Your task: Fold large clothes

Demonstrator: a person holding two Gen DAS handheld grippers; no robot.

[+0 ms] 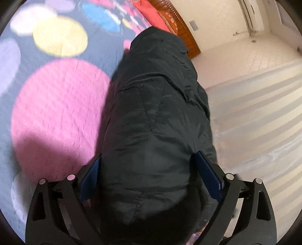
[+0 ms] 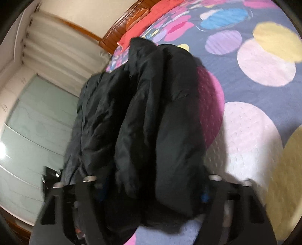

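Observation:
A black padded jacket (image 1: 156,116) hangs from my left gripper (image 1: 149,169), bunched thick between its blue pads (image 1: 209,175); the jaws stand wide apart but clamp the fabric. The jacket stretches away over the bed edge. In the right wrist view the same jacket (image 2: 151,116) hangs in folds from my right gripper (image 2: 152,190), whose fingers (image 2: 204,196) are mostly hidden by the cloth. Both grippers hold it lifted above the quilt.
A quilt with big coloured circles (image 1: 56,113) covers the bed, also in the right wrist view (image 2: 254,132). A red pillow (image 1: 149,11) and wooden headboard (image 1: 181,28) lie beyond. Curtains (image 2: 62,54) and a pale floor (image 1: 254,122) flank the bed.

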